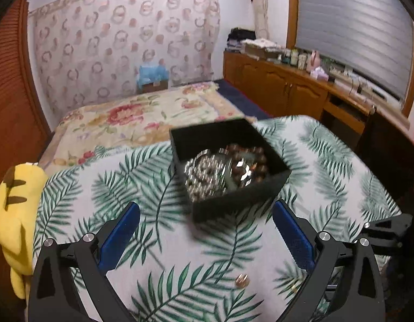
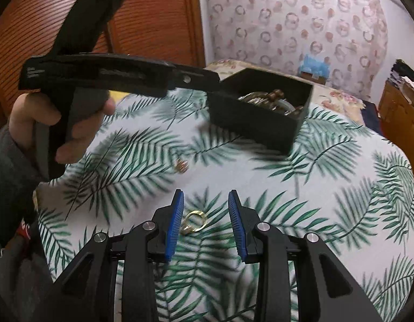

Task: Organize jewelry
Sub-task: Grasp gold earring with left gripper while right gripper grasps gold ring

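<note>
A black open box holds silver beads, brown bead bracelets and other jewelry on the leaf-print tablecloth. My left gripper is open wide, and the box's near corner sits just ahead between its blue pads, untouched. A small copper-coloured piece lies on the cloth below that gripper. In the right wrist view, a gold ring lies on the cloth between the fingers of my right gripper, close to the left pad; the jaws stand apart and do not press it. The box and copper piece lie beyond.
A hand holds the left gripper's handle at the left of the right wrist view. A yellow plush toy sits at the table's left edge. A bed with a floral cover and wooden cabinets stand behind the table.
</note>
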Motion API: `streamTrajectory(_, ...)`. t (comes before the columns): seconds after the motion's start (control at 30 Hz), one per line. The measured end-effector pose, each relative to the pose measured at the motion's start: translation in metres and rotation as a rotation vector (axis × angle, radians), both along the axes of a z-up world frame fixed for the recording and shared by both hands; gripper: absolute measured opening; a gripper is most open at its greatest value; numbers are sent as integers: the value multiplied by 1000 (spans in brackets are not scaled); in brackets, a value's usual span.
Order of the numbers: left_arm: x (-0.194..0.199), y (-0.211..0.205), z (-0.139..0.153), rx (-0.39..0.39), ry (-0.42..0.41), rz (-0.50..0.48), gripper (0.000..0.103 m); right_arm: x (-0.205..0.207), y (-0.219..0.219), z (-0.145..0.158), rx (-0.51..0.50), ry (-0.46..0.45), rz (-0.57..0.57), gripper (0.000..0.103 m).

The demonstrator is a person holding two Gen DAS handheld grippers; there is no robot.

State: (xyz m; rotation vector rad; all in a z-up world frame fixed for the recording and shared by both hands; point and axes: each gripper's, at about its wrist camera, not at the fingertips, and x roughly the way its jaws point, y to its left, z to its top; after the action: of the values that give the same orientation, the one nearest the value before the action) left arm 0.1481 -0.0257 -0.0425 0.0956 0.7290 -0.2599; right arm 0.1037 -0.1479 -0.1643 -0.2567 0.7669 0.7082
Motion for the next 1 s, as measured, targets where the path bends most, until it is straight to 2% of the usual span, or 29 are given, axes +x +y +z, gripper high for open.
streamTrajectory(0.37,-19,16,-38,30,114,-20,95,-6,13,-16,-80,20,15,37)
streamTrajectory(0.7,-41,23,-44,20,121,-37,95,-7,16,-18,-124,-2,29,37)
streamTrajectory(0.77,-45,20,-43,14,116,-55,89,-7,17,-19,-127,-5,35,34)
streamTrajectory(0.8,-46,19,-43,14,117,-62,83,-7,17,-18,-127,-6,40,23)
streamTrajectory(0.87,-48,13,-43,19,118,-81,76,-3,15,-17,-119,3,42,22)
streamTrajectory(0.93,-49,6,-44,30,117,-101,69,-1,13,-16,-116,-1,35,14)
streamTrajectory(1.0,-48,0,-46,42,123,-110,63,1,10,-14,-117,-7,25,14)
